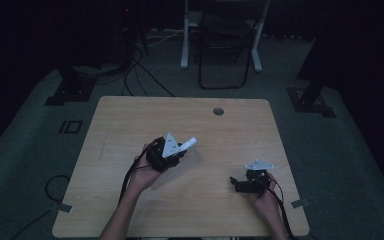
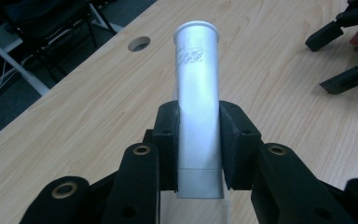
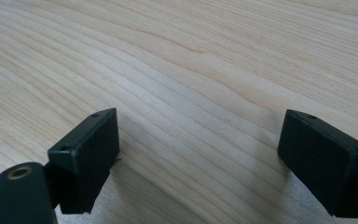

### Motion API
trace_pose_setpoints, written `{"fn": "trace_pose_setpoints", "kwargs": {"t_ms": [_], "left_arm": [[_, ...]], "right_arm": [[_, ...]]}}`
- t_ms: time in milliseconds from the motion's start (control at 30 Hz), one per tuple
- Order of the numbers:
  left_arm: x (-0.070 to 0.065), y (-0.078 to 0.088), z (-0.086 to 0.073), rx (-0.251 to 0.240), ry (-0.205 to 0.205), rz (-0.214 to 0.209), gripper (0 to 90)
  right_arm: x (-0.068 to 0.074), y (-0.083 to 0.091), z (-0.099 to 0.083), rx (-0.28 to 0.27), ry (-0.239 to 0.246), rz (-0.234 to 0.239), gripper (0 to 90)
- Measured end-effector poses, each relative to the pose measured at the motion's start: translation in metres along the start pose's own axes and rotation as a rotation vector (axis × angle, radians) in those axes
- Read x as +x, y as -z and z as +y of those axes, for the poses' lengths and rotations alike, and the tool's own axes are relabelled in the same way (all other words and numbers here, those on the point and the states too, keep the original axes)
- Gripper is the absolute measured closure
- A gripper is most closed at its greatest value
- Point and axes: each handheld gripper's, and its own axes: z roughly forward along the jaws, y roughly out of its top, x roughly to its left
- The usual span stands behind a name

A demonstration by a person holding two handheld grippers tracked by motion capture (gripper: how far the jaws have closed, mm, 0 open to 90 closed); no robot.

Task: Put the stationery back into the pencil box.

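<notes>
Near the middle of the wooden table (image 1: pixel 130 120), the left gripper (image 1: pixel 180 149) clamps a silver tube (image 2: pixel 197 93) low on its body, held clear above the tabletop. Toward the near right corner, the right gripper (image 1: pixel 236 182) rests spread wide, empty. Any handover probably needs the tube kept steady and level.

Light wood-grain table (image 1: pixel 190 210), rounded corners, sitting on a grey carpeted floor (image 1: pixel 25 165). There's 1 round cable hole (image 1: pixel 218 111) near the far edge, right of center. Can't see anything resting directly on the tabletop itself.
</notes>
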Motion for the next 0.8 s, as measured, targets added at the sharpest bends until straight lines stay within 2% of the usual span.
{"fn": "trace_pose_setpoints", "kwargs": {"t_ms": [800], "left_arm": [[0.002, -0.021, -0.009, 0.069, -0.007, 0.001, 70.8]], "right_arm": [[0.0, 0.0, 0.0, -0.001, 0.002, 0.0, 12.5]]}}
